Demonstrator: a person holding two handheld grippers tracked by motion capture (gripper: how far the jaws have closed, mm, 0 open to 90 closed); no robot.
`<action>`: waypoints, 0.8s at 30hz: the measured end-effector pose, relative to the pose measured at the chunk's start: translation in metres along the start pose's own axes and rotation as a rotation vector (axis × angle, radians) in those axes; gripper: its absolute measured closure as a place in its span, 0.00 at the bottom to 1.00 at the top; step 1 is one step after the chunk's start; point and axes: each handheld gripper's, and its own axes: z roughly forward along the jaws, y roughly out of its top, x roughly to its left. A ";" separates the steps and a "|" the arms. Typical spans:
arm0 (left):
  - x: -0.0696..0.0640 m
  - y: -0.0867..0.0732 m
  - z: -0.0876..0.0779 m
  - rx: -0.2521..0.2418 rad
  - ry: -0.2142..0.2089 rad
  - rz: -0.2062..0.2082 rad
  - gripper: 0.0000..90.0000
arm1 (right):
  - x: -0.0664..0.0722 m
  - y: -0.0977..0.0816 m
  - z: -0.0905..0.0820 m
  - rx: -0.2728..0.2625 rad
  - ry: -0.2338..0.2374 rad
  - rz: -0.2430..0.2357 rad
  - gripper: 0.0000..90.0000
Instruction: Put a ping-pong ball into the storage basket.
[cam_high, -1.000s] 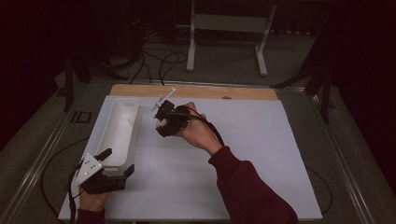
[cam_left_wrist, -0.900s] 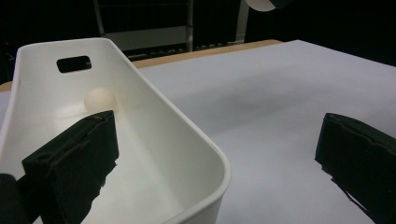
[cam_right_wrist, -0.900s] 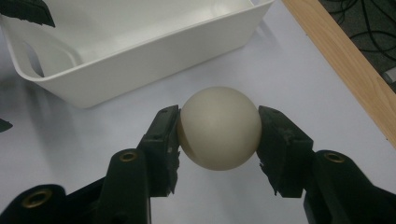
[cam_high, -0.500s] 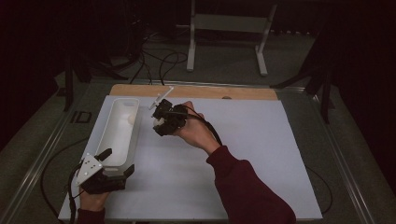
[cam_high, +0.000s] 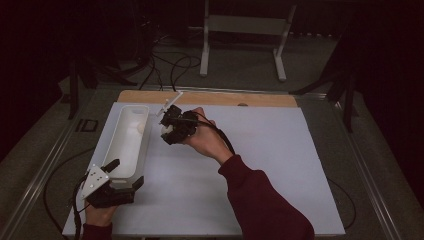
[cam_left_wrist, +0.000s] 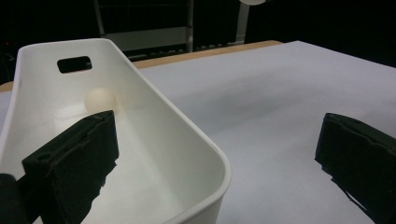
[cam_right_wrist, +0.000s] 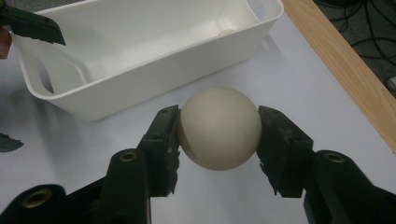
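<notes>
While clamped between right tool (cam_right_wrist: 219, 135) pads, round ball (cam_right_wrist: 218, 127), no long axis; left tool (cam_left_wrist: 219, 163) wide, perhaps astride bin (cam_left_wrist: 187, 135) wall.

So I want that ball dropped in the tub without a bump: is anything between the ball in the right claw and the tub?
Nothing visible. The ball is clamped in the right claw beside the tub, with bare table between them.

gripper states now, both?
Left gripper: open, jaws astride the near wall of the white bin, not pressing it.
Right gripper: shut on a cream ball.
</notes>
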 end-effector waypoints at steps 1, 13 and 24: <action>0.000 0.000 0.000 0.000 -0.001 0.001 0.00 | 0.000 0.001 0.000 -0.001 0.001 -0.001 0.56; 0.000 0.000 0.000 -0.001 0.001 0.002 0.00 | 0.002 0.007 0.001 -0.017 0.013 0.007 0.56; 0.000 0.000 -0.001 -0.001 0.001 0.003 0.00 | 0.005 0.013 0.002 -0.023 0.020 0.004 0.56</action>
